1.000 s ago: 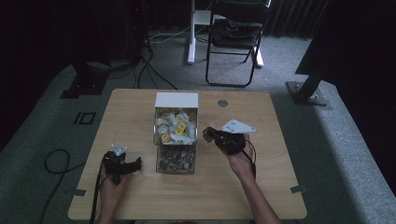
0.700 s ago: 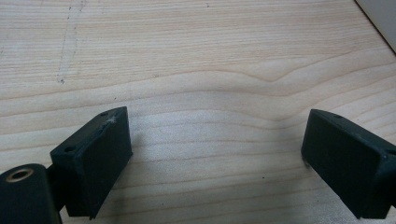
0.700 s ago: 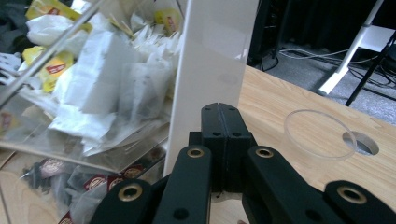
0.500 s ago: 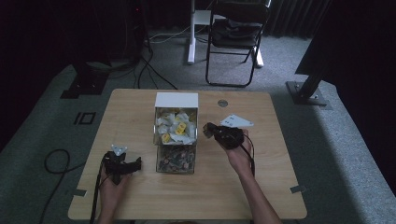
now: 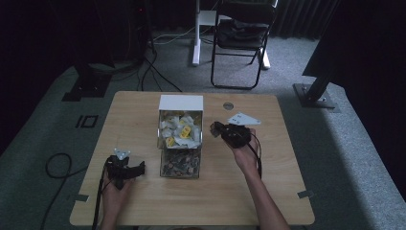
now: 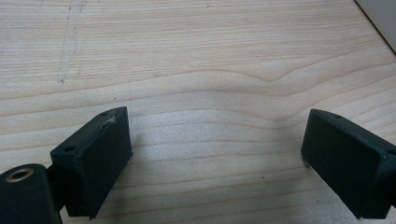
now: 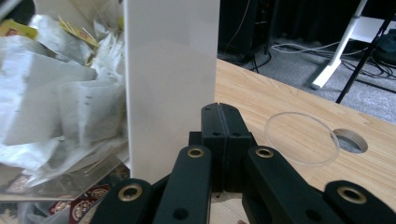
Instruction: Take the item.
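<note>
The clear box [image 5: 180, 139] stands upright at the middle of the table [image 5: 143, 103], its long axis running away from the person, with 2 compartments: the far one holds white and yellow tea bags [image 5: 180, 129], the near one darker packets [image 5: 180, 163]. Its white panel [image 7: 170, 84] rises just ahead of the right gripper [image 5: 214, 128], whose jaws are pressed together with nothing between them (probably so the closed tip can push or poke at the wall). A clear disc [image 7: 302, 137] lies beside a round hole [image 7: 352, 140] in the tabletop. The left gripper [image 5: 140, 167] rests well apart on bare wood, jaws wide and empty, seemingly waiting.
</note>
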`<action>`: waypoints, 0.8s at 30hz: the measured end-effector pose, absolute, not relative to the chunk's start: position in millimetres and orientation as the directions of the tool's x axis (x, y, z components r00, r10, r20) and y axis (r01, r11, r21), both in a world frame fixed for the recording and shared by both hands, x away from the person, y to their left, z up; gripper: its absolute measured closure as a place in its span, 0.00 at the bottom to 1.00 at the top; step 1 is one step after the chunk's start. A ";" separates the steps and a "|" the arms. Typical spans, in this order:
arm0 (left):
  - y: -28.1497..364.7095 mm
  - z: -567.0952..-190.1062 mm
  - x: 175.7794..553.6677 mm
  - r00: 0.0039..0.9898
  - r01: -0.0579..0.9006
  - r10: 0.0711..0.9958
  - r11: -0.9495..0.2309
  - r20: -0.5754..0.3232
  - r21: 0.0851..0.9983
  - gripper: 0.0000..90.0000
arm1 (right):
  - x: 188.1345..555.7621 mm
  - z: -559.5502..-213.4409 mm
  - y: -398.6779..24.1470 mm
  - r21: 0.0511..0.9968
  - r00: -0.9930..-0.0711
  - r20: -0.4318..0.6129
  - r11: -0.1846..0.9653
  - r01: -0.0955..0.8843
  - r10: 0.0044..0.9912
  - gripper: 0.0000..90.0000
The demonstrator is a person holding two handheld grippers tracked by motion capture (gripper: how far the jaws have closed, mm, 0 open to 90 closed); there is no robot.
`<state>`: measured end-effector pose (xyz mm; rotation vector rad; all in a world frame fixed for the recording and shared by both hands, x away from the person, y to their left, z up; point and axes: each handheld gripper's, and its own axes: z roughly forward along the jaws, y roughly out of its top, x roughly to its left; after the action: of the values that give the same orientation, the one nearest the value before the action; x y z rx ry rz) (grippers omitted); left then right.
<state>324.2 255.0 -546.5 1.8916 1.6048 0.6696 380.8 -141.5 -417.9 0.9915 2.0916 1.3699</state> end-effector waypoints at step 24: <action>255.0 -546.4 324.2 0.157 0.706 0.988 -0.122 0.015 0.698 0.10 | 411.0 -420.7 -148.6 0.908 -0.604 0.030 0.231 0.350 0.796 1.00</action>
<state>324.2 255.0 -546.4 1.8917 1.6053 0.6691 411.0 -148.6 -420.7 1.0514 2.0670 1.3453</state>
